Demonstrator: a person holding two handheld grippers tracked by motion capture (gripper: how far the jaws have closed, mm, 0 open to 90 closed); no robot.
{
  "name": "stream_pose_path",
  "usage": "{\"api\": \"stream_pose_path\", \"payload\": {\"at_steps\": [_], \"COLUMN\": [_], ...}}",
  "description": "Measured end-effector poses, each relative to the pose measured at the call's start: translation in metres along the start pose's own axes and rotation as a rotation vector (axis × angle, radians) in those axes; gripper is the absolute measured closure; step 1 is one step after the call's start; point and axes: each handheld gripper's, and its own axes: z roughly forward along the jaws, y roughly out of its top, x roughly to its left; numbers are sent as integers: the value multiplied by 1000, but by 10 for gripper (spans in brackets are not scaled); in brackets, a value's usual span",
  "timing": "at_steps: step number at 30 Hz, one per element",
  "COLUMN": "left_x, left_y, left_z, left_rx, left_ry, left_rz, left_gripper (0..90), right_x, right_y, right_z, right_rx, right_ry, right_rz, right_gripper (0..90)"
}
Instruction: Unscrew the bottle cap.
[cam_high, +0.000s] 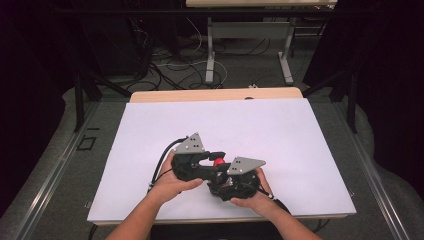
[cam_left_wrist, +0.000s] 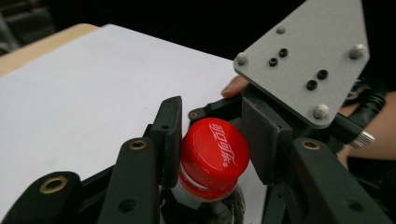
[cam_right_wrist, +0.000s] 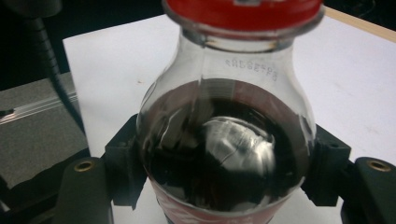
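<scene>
The cola bottle (cam_right_wrist: 224, 140) is clear plastic, rounded at the shoulder, filled with dark liquid up to just under the neck, with a line of small printed code on the bare neck and a strip of red label at its base. Its red cap (cam_left_wrist: 214, 156) carries white script and sits over a red ring. In the high view the cap (cam_high: 218, 162) shows as a red spot between the two tools, a little toward six o'clock from the middle of the white table (cam_high: 280, 130).

The right tongs (cam_right_wrist: 224, 175) are clenched on the bottle's belly, one black pad at each side. The left tongs (cam_left_wrist: 212, 135) reach in from nine o'clock and are closed around the cap; the pad at its left touches it, while the other stands just beside it and I cannot tell whether it presses.

A grey three-cornered plate (cam_left_wrist: 303, 60) on the right tool hangs just past the cap at two o'clock, crowding that side. Beyond the table at twelve o'clock, cables (cam_high: 175, 67) lie on the floor around the white legs of another table (cam_high: 210, 50).
</scene>
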Motion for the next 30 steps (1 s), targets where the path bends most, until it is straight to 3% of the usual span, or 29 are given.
{"api": "stream_pose_path", "payload": {"at_steps": [5, 7, 13, 18, 21, 30], "left_x": [-16, -21, -20, -11, -5, 12], "left_y": [3, 6, 12, 10, 7, -2], "left_z": [3, 3, 0, -6, -11, -25], "left_rx": [-25, -35, -29, -39, -34, -35], "left_ry": [136, 166, 191, 214, 238, 305], "left_rz": [-22, -21, -59, -96, -112, -169], "left_gripper": [603, 604, 603, 603, 603, 603], "right_x": [-1, -1, -4, -7, -9, -14], "right_y": [0, 0, -1, -1, -2, -2], "right_z": [-1, -1, -1, -3, -1, -4], "right_rx": [-3, 2, 0, 9, -27, -11], "right_ry": [-27, -39, -49, -62, -81, -101], "right_rz": [21, 18, 27, 46, 44, 52], "right_gripper": [298, 298, 297, 297, 297, 297]}}
